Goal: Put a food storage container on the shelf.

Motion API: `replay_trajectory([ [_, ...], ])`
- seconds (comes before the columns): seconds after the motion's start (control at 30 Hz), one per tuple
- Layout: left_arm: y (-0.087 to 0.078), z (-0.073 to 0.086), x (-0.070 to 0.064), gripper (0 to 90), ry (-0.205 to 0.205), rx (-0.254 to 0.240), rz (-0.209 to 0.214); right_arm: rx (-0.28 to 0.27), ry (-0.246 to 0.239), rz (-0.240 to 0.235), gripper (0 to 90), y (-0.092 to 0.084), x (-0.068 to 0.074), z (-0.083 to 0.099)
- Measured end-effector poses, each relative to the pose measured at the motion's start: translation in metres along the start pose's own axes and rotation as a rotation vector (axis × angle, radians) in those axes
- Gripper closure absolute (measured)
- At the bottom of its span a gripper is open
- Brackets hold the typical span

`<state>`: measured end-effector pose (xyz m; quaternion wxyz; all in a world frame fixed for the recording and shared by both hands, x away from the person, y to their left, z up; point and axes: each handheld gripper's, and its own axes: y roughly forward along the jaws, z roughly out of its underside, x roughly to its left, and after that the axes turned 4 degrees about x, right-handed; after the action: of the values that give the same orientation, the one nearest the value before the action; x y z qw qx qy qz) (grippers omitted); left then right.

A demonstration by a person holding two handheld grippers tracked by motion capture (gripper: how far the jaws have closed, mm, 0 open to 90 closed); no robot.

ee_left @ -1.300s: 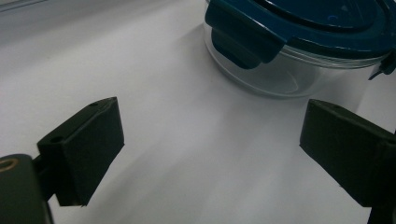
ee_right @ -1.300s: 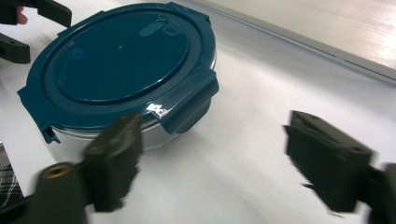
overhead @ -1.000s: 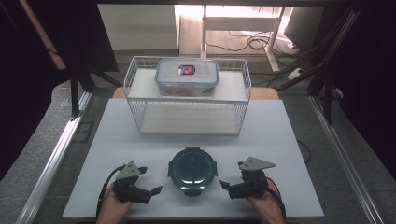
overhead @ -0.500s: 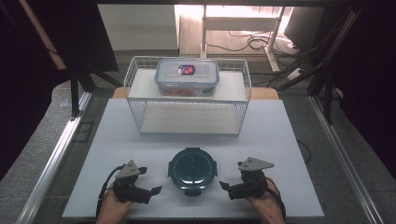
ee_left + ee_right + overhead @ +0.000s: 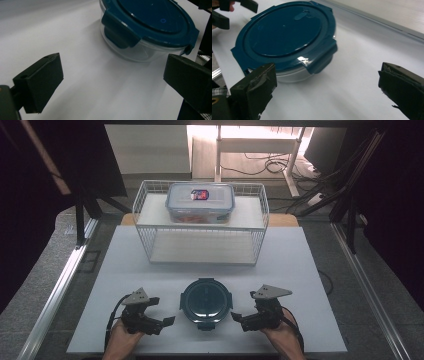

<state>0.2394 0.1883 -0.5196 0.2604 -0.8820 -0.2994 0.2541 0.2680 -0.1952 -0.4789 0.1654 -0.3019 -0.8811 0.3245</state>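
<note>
A round clear container with a dark teal clip-on lid (image 5: 205,301) sits near the front of the white table (image 5: 300,270). My left gripper (image 5: 161,312) rests on the table just left of it, open, with nothing between its fingers. My right gripper (image 5: 243,308) rests just right of it, also open and holding nothing. In the left gripper view the container (image 5: 147,30) lies ahead of the gripper (image 5: 113,82), toward the upper right. The right gripper view has the container (image 5: 287,37) ahead of its gripper (image 5: 328,90) at the upper left, and the left gripper (image 5: 227,10) beyond it.
A white wire basket (image 5: 260,215) stands at the back of the table. A rectangular clear lidded box (image 5: 200,202) rests on a white board in its upper part. Dark frame legs and cables flank the table.
</note>
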Motion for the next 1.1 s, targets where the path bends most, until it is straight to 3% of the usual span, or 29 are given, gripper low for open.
replay_trajectory([
  [0.17,0.003,-0.013,-0.002,1.8,0.009,-0.011,0.03,0.046,0.005,-0.038,0.5,0.007,0.004,-0.007],
  [0.5,0.017,-0.036,0.002,1.1,0.003,0.013,0.094,0.066,0.078,-0.087,1.7,0.015,-0.002,-0.022],
  [0.63,0.025,-0.049,0.002,0.6,-0.005,0.013,0.15,0.093,0.071,-0.104,3.6,0.023,-0.003,-0.028],
  [0.77,0.036,-0.056,0.003,0.0,0.002,0.052,0.157,0.124,0.083,-0.127,4.6,0.036,-0.005,-0.034],
  [0.87,0.047,-0.052,0.007,0.2,-0.022,0.096,0.183,0.157,0.113,-0.177,4.5,0.046,-0.009,-0.032],
  [0.93,0.05,-0.048,0.008,2.0,-0.031,0.121,0.205,0.175,0.161,-0.251,4.7,0.051,-0.014,-0.028],
  [1.1,0.053,-0.039,0.01,10.3,-0.093,0.124,0.324,0.201,0.192,-0.319,12.3,0.052,-0.016,-0.024],
])
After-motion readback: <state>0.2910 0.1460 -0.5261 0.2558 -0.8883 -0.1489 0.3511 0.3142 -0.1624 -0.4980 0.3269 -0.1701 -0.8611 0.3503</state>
